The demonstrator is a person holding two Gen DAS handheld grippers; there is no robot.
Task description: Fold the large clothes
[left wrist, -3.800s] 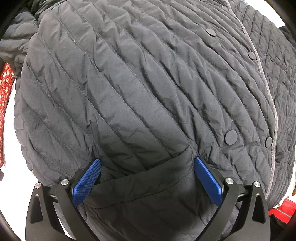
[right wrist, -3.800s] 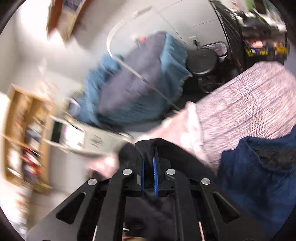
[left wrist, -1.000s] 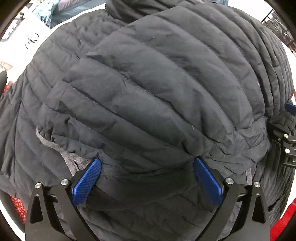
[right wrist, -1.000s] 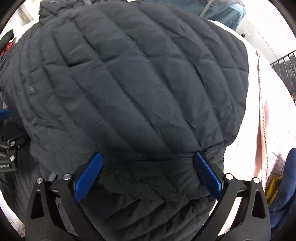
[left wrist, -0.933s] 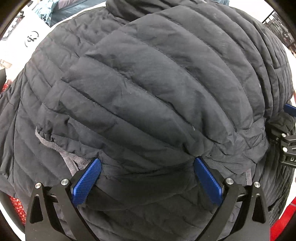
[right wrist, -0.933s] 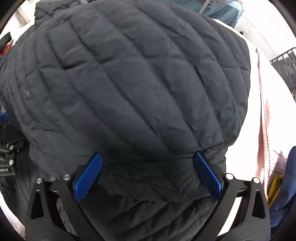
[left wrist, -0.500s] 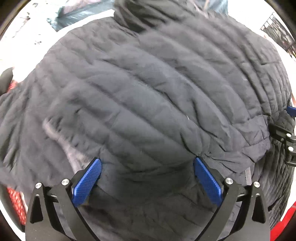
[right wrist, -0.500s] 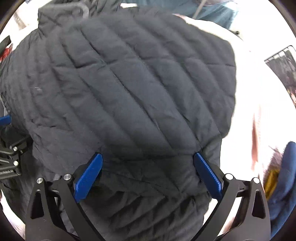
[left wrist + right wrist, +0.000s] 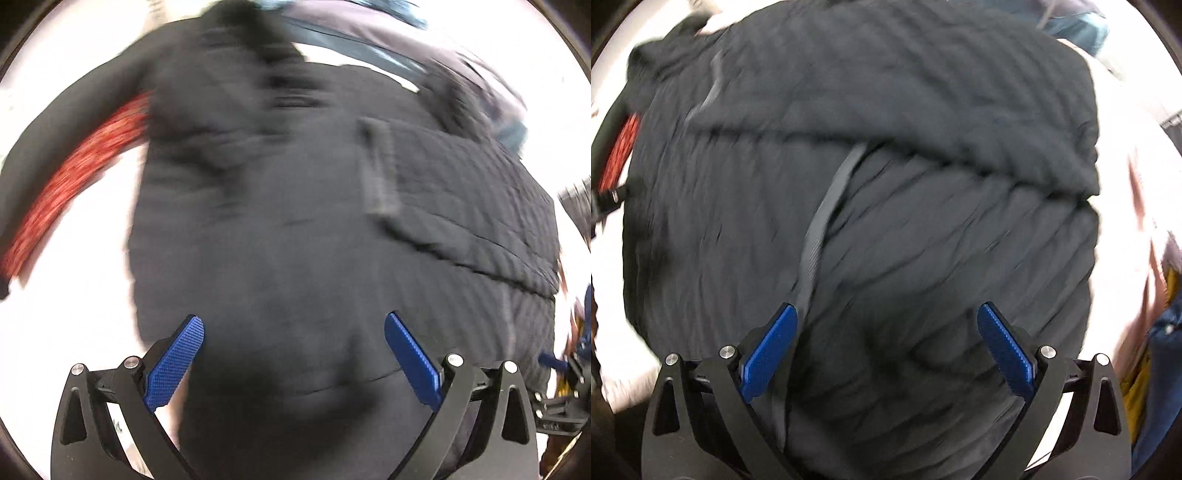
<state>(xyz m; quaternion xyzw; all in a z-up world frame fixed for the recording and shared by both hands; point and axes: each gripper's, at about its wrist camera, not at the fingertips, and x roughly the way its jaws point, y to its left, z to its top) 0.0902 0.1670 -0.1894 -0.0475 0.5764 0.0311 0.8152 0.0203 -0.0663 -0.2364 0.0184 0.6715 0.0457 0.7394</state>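
- Whereas a second ago both wrist cameras sat low against a puffed, doubled-over panel of the black quilted jacket (image 9: 295, 229), both now look down from further back, and both frames are smeared with motion.
- Jacket lies on the white table (image 9: 74, 266), folded: an upper layer ends in a straight edge across the lower one, and a grey trim strip (image 9: 827, 214) runs out from under that edge.
- Judgement: the fold has just been laid and let go; next comes either a second fold or smoothing.
- Left gripper (image 9: 293, 363): blue pads spread wide, nothing between them. Contact with the cloth cannot be told through the blur.
- Right gripper (image 9: 884, 352): likewise wide and empty; the trim passes just beside its left pad, not pinched.
- Red patterned cloth (image 9: 66, 184) lies at the jacket's left side; a pale pink garment (image 9: 1137, 206) lies to its right.
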